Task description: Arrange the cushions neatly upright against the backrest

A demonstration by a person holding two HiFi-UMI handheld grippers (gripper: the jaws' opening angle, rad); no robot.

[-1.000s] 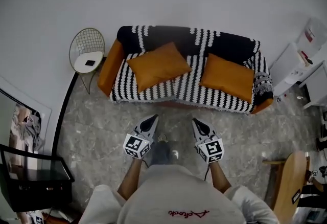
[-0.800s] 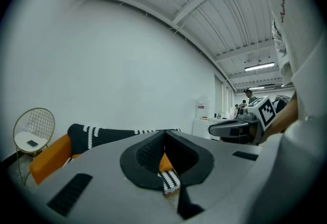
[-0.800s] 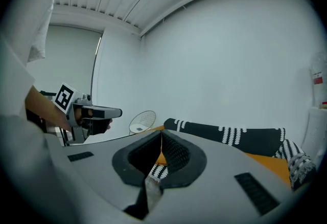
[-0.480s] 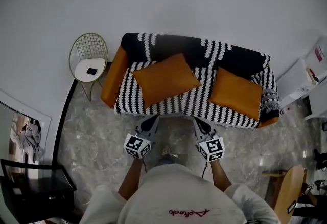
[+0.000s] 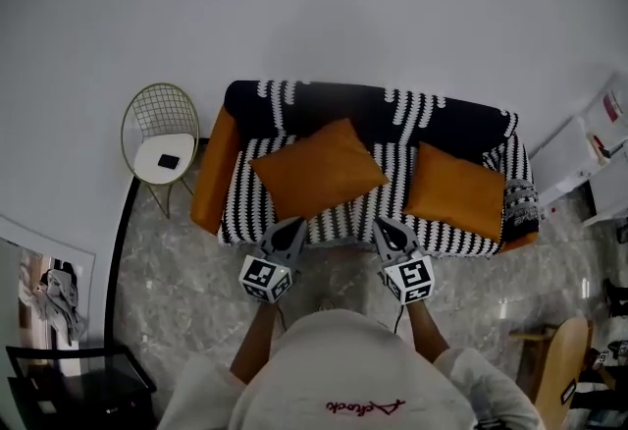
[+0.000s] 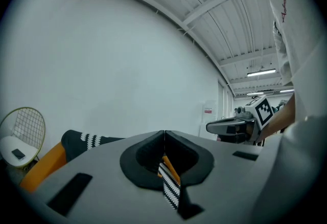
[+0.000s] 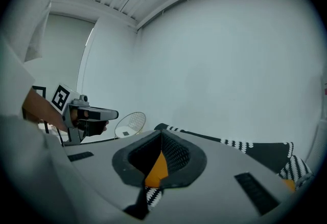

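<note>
Two orange cushions lie flat on the seat of a sofa [image 5: 250, 207] draped in a black-and-white throw. The left cushion [image 5: 316, 168] sits skewed near the middle. The right cushion [image 5: 457, 190] lies toward the right arm. The backrest [image 5: 343, 106] runs along the wall. My left gripper [image 5: 292, 225] and right gripper [image 5: 381, 223] hover side by side at the seat's front edge, both shut and holding nothing. In the left gripper view, the tips [image 6: 164, 132] meet, with orange and stripes showing through below. In the right gripper view, the tips [image 7: 162, 133] also meet, above an orange patch.
A round wire chair [image 5: 159, 138] with a white seat and a small dark object stands left of the sofa. White shelving [image 5: 599, 158] is at the right. A dark table [image 5: 69, 384] sits lower left, a wooden piece [image 5: 554, 374] lower right. Grey stone floor lies underfoot.
The sofa has come closer: both grippers have gone from over the floor to the seat's front edge. Their jaws stayed shut. The cushions have not moved.
</note>
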